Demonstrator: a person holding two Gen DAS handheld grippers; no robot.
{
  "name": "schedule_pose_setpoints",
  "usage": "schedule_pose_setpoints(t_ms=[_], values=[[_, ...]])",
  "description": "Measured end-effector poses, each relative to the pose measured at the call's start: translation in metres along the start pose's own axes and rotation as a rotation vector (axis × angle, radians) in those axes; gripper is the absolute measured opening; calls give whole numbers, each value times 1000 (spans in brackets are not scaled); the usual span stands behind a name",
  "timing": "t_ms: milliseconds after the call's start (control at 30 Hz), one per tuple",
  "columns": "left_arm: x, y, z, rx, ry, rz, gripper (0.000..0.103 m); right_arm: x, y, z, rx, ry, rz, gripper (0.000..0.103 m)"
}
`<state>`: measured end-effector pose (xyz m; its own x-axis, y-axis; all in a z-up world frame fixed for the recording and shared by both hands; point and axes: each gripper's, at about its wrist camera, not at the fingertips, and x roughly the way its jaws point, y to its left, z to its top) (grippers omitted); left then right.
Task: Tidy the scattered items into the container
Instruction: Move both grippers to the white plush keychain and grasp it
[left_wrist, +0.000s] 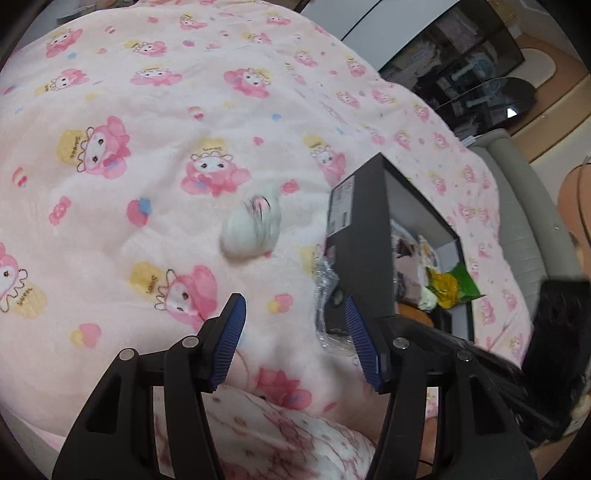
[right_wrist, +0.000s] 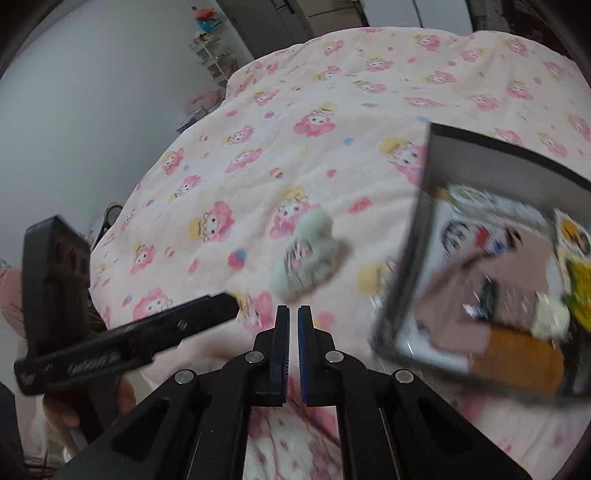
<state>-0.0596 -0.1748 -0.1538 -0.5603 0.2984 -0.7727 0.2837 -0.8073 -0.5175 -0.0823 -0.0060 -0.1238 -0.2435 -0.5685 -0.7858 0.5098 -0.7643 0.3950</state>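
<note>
Nearest the lens, the right gripper (right_wrist: 293, 317) has its blue-padded jaws drawn together with only a sliver of gap and nothing between them, above the near edge of the pink cartoon-print blanket (right_wrist: 332, 110). The left gripper (left_wrist: 295, 325) stands about half open and empty, its blue pads (left_wrist: 232, 339) apart over bare blanket; in the right wrist view its body is a dark blurred shape at the left. Just past both grippers lies a small white rolled sock (left_wrist: 251, 225) with a printed figure, blurred, alone on the blanket. Beside it, toward the blanket's right edge, sits the open black box (left_wrist: 369, 236), white inside. A crinkled clear plastic wrapper (left_wrist: 325, 291) touches its near wall. Inside are smeared, half-hidden things: beige cloth (right_wrist: 491, 295), an orange piece (right_wrist: 517, 362), a yellow-green packet (left_wrist: 450, 284).
</note>
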Motion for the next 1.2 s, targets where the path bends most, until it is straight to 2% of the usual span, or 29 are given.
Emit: schedule_pose_setpoints(t_ms=[67,200,300,467,500,600,700,800,867,1000,1133,1200], values=[[5,10,10,-59,17,53,57,-9,-13,-14,30,1,11,3],[12,18,20,-157,5,31,57,-27,-29,-24,73,-23,34,3],[24,27,25,-237,8,48,57,-32,-34,-17,96,-42,53,3],[46,56,39,-397,-17,-12,59,-14,-22,15,49,-41,51,4],[54,66,42,-443,-18,-50,61,-9,-20,21,43,-39,50,4],[70,83,45,-516,-23,-147,65,16,-15,40,32,-16,55,4],[75,96,46,-568,-51,-135,65,55,-8,65,41,33,38,6],[76,106,45,-604,-73,-109,64,93,3,86,36,70,33,18],[76,115,45,-628,-96,-98,63,119,8,94,34,87,0,33],[80,132,45,-693,-102,-125,62,160,4,101,92,129,-49,33],[93,126,50,-674,-55,-131,62,182,-8,110,136,92,-103,33],[96,126,50,-679,-39,-166,59,200,-17,107,194,166,-31,33]])
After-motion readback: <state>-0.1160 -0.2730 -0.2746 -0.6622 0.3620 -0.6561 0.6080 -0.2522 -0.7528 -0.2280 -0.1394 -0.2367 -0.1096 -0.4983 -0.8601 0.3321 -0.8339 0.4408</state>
